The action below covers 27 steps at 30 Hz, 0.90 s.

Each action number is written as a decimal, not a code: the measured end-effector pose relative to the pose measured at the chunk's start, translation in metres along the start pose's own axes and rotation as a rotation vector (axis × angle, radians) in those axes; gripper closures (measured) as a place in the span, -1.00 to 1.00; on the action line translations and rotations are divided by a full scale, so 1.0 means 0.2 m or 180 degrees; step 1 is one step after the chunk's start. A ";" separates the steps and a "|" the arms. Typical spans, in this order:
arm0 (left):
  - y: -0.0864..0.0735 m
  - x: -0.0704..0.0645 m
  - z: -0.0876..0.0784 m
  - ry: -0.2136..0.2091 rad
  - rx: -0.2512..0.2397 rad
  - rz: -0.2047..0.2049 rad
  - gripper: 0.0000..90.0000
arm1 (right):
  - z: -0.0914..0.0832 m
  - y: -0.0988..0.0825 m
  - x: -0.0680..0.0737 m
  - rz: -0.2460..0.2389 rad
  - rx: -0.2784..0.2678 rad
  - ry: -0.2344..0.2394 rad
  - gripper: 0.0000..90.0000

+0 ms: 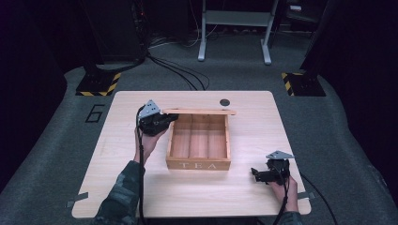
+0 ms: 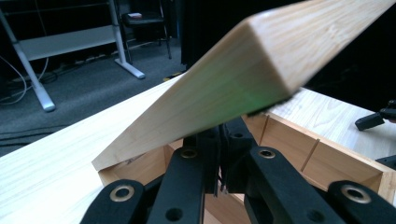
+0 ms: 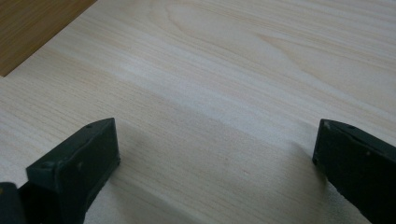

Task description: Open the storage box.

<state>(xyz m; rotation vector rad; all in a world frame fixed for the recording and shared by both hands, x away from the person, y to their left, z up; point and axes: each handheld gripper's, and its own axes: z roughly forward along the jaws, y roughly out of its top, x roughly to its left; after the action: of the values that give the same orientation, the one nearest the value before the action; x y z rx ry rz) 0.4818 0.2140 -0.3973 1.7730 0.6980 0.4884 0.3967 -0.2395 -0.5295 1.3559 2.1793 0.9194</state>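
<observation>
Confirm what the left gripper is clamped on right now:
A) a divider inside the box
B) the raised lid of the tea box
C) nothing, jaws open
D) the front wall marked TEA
B: in the left gripper view the left gripper is closed on the edge of the lid, which is tilted up over the tea box.

The table [image 1: 244,183] is showing a pale blond wood with fine, faintly darker grain lines. The tea box [image 1: 198,164] is glowing a warmer honey-tan, its front carrying whitish letters reading TEA. Its lid [image 2: 243,74] is wearing light straw-coloured wood with streaked grain and a faint green tint. Both the left gripper [image 1: 170,117] and the right gripper [image 1: 256,174] are appearing matte black, each topped by a grey plate; brass-toned rings are ringing the left one's holes. The sleeve [image 1: 123,192] is showing a green camouflage pattern. The floor [image 1: 56,140] is looking dark grey, with yellow-and-black hazard stripes [image 1: 112,83] on the stand bases
</observation>
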 end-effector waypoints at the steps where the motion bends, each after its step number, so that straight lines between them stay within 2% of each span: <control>1: 0.01 0.01 0.00 -0.0005 0.0017 0.0005 0.95 | 0.00 0.00 0.00 -0.0003 -0.0006 -0.0002 -1.00; 13: 0.07 0.04 0.03 0.0040 0.0055 0.0004 0.97 | 0.00 0.00 0.00 -0.0007 0.0011 0.0014 -1.00; 14: 0.08 0.05 0.03 0.0009 0.0079 0.0013 0.97 | 0.00 0.00 0.00 -0.0007 0.0008 0.0017 -1.00; 16: 0.08 0.05 0.03 0.0054 0.0055 0.0018 0.97 | 0.00 0.00 0.00 -0.0004 0.0005 0.0007 -1.00; 27: 0.08 0.05 0.04 0.0042 0.0062 0.0011 0.98 | 0.00 0.00 0.00 -0.0012 0.0013 0.0020 -1.00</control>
<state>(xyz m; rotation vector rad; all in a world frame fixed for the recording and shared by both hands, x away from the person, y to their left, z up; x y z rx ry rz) 0.4968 0.2117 -0.3848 1.7909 0.7111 0.4977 0.3967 -0.2399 -0.5292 1.3521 2.1888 0.9194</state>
